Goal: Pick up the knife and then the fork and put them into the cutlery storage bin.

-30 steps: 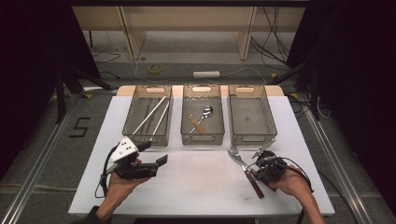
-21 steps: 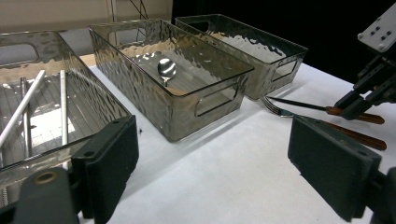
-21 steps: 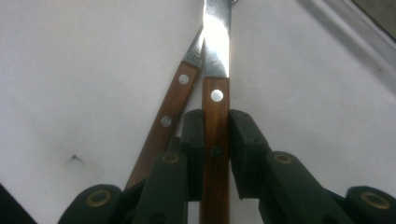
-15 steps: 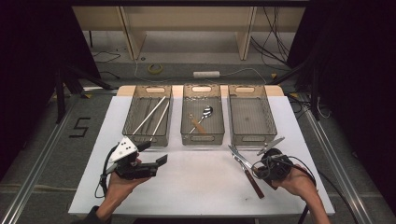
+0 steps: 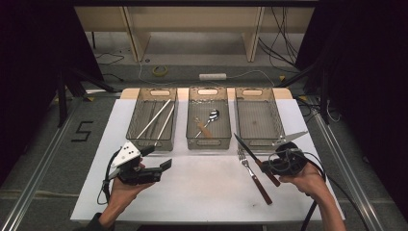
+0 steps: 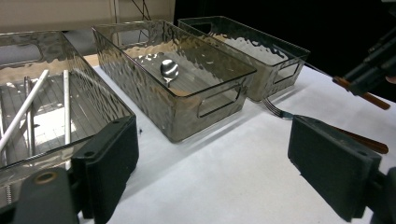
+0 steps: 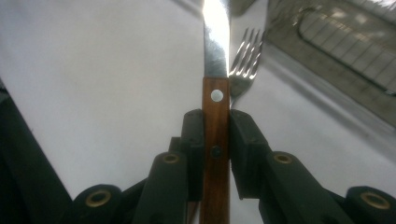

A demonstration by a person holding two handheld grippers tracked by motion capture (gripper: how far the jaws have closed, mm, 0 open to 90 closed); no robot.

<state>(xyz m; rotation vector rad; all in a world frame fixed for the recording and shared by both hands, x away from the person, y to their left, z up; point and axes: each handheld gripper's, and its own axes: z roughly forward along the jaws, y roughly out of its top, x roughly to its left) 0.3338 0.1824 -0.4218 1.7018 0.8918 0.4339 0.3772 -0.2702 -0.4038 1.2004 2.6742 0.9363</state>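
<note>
Now that my right claw (image 7: 215,140) has lifted the knife (image 5: 251,157) off the table, clamped on its wooden handle, the blade points ahead over the fork (image 5: 254,175) lying just below; binning seems next. My left claw (image 5: 153,163) hangs wide, empty.

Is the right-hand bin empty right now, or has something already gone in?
Empty. In the high view the right bin shows only its bare ribbed floor; the knife sits clamped in the right gripper, outside it.
</note>
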